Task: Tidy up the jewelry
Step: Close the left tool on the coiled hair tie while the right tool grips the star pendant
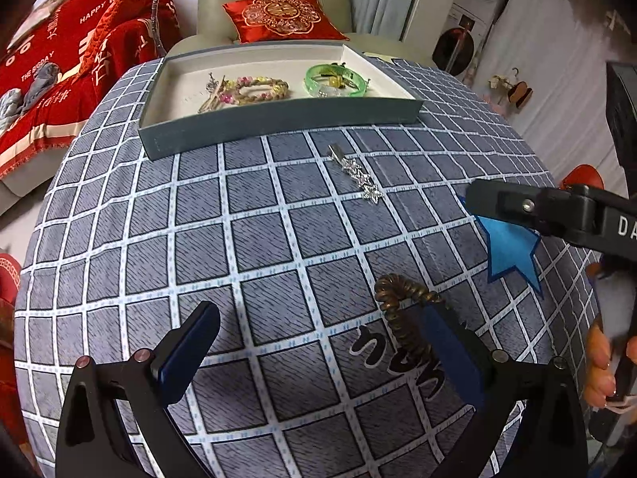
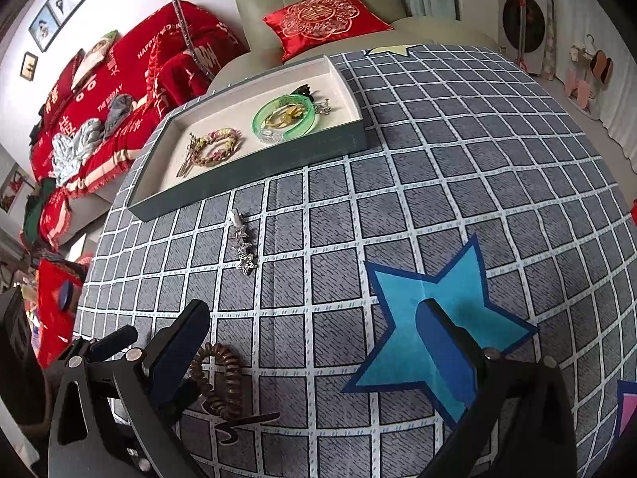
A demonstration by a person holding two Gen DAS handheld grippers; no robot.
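Left gripper [image 1: 314,350] jaws wide open, nothing held; brown coil hair tie [image 1: 402,310] lies against right finger. Right gripper [image 2: 314,342] jaws also wide open, empty, right finger over blue star patch [image 2: 438,302]. Silver star hair clip [image 2: 243,251] lies alone on checked tablecloth [image 2: 458,183], free cloth all round. Grey tray [image 2: 254,171] near far table edge holds braided bracelet [image 2: 215,147], green bangle [image 2: 284,117].

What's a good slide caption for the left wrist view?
Open left gripper beside brown spiral hair tie; star hair clip outside tray.
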